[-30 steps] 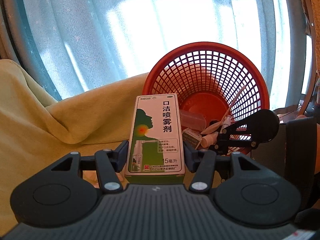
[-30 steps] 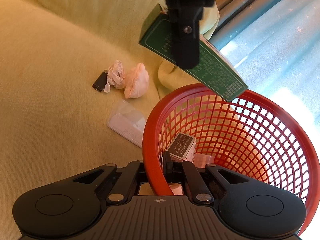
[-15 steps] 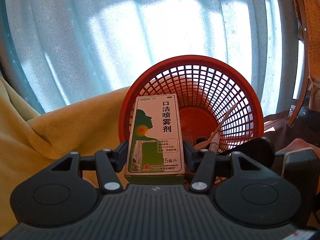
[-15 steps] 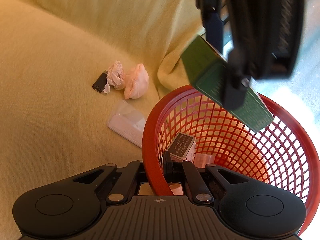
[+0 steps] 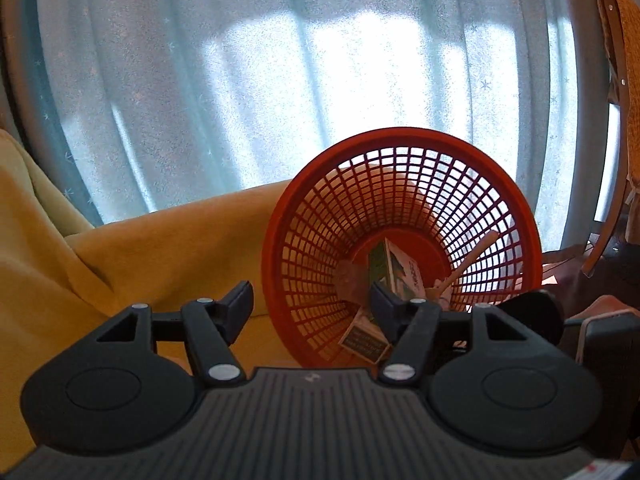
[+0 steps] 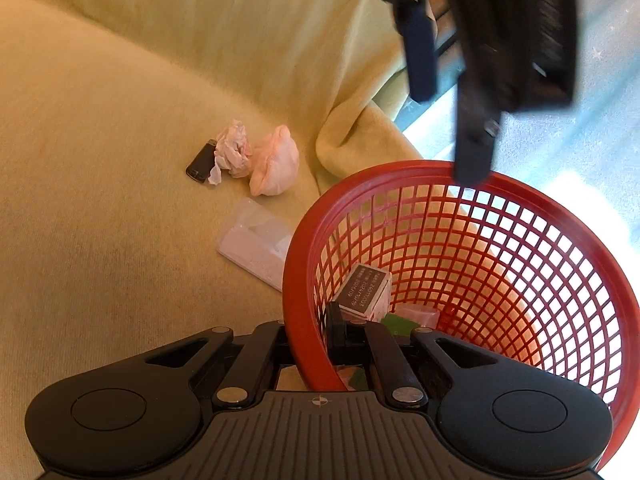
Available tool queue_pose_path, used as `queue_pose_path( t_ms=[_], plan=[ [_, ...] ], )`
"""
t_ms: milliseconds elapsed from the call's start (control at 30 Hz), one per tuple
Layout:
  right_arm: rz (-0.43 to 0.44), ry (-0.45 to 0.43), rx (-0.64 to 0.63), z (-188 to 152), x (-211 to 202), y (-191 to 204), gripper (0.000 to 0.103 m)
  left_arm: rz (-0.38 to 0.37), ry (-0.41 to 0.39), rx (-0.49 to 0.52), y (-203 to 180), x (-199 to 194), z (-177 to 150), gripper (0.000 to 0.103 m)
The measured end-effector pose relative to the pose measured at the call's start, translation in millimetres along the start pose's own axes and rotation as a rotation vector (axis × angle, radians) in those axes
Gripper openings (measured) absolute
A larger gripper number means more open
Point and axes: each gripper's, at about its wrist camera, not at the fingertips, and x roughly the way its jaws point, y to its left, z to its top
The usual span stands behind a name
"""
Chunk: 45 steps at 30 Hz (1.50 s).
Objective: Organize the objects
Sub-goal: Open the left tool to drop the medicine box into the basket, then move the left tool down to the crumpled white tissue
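My left gripper (image 5: pixel 310 302) hovers above a red mesh basket (image 5: pixel 400 240), its jaws opening with nothing between them. A green and white spray box (image 5: pixel 394 268) lies inside the basket among other items. In the right wrist view my right gripper (image 6: pixel 312 328) is shut on the basket's near rim (image 6: pixel 298 248), and the left gripper (image 6: pixel 444 108) hangs over the far rim. Inside the basket are a dark labelled box (image 6: pixel 364 290) and the green box (image 6: pixel 400 324).
On the yellow blanket (image 6: pixel 100 160) left of the basket lie a crumpled tissue (image 6: pixel 234 152), a pink wad (image 6: pixel 276 166), a small dark object (image 6: pixel 200 162) and a clear packet (image 6: pixel 256 248). A pale blue curtain (image 5: pixel 280 80) hangs behind.
The spray box has left the left gripper's jaws and now lies in the basket. Those jaws have widened. The right gripper has kept its hold on the rim.
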Motion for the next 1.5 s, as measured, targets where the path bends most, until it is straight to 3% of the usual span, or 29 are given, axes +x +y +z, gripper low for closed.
queue_pose_path(
  t_ms=[733, 1167, 1500],
  plan=[
    [-0.001, 0.001, -0.004, -5.6, -6.7, -0.7, 0.001, 0.283, 0.146, -0.156, 80.7, -55.7, -108.6, 0.061],
    [0.002, 0.001, -0.003, -5.9, -4.4, -3.5, 0.001, 0.308, 0.190, -0.186, 88.4, -43.7, -136.9, 0.071],
    [0.003, 0.001, -0.010, -5.9, -4.7, -5.0, 0.001, 0.301, 0.212, -0.186, 91.3, -25.4, -142.7, 0.072]
  ],
)
